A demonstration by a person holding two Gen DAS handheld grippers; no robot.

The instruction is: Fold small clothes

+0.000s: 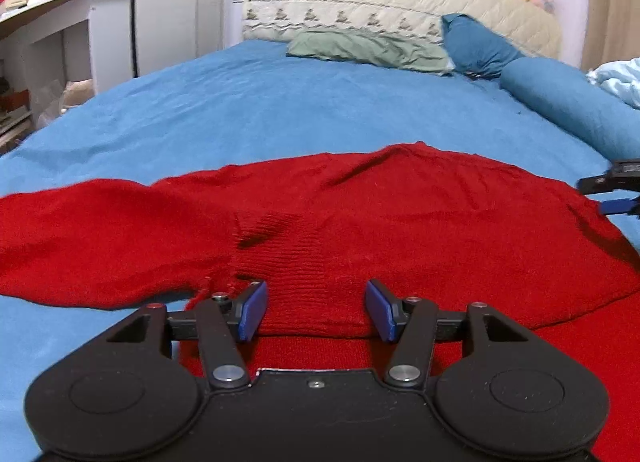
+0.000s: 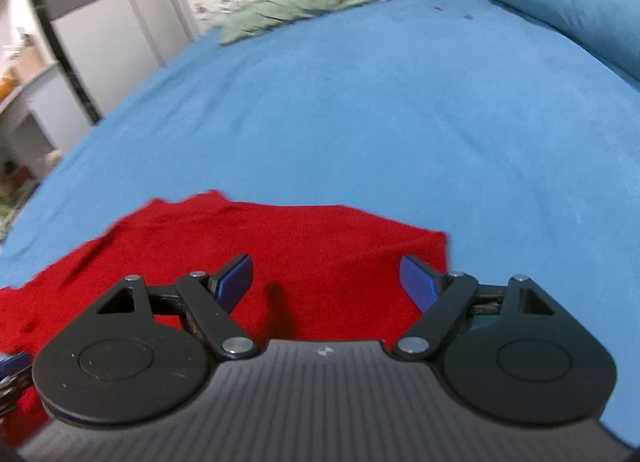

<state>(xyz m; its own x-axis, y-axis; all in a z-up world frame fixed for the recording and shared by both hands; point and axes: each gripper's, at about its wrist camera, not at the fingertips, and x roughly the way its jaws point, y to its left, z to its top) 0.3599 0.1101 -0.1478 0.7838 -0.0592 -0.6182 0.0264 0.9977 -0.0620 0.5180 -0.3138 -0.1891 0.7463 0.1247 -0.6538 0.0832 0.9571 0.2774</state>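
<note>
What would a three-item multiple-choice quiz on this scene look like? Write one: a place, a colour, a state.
1. Where does the red knitted sweater lie?
A. on the blue bedsheet
B. on a desk
C. on the floor

2. What colour are the pads of the left hand-held gripper?
A. green
B. blue
C. white

3. How do that hand-held gripper's jaws stand?
A. shut on a pillow
B. fully shut
C. open

Answers: 1 A, sheet surrounds the sweater; 2 B, both pads show blue; 3 C, the pads stand apart over the ribbed hem.
</note>
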